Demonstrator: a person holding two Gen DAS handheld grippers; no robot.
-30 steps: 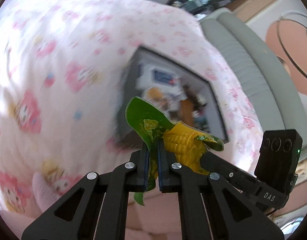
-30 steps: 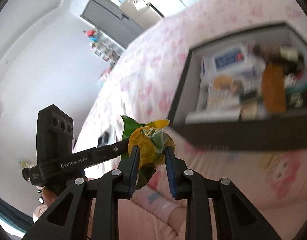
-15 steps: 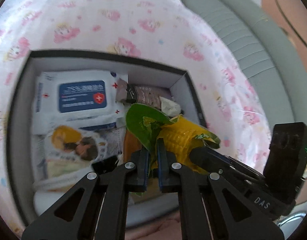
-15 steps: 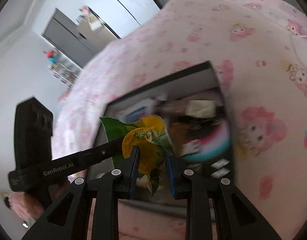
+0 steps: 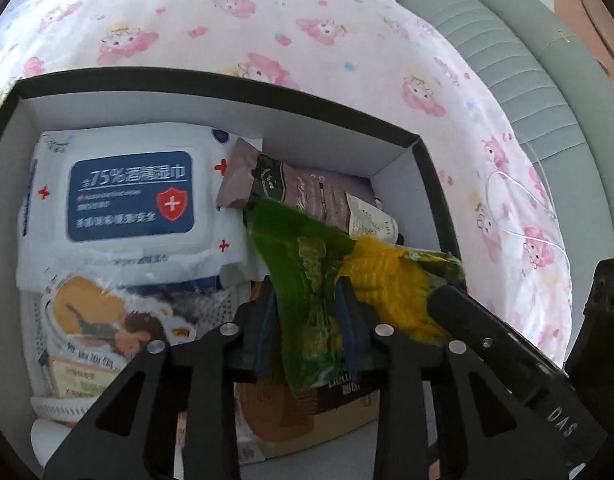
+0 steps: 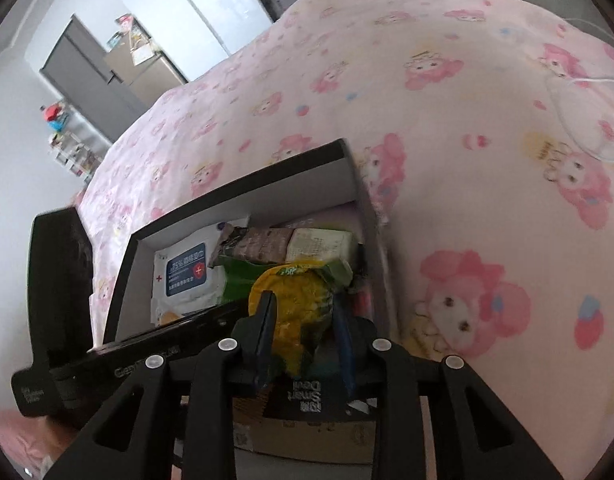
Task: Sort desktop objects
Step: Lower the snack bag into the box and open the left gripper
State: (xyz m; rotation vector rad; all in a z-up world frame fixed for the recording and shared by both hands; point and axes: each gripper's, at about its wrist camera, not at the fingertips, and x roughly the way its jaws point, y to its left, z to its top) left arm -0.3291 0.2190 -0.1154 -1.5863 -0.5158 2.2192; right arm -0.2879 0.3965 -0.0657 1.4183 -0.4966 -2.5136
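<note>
Your left gripper (image 5: 309,312) pinched the green end of the corn packet (image 5: 327,276) and your right gripper (image 6: 303,328) clamped its yellow end, holding it just above the crowded black box (image 5: 227,84). You seemed to be at the placing step; next you would need to lower it and open both sets of fingers together. The left view showed the wipes pack (image 5: 131,196) whole; the right view showed the room beyond the pink bedsheet (image 6: 447,100).

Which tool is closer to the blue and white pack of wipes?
Left, I think. The left tool holds the corn packet right beside the wipes; the right tool grips the packet's far end, by the box's other side.
</note>
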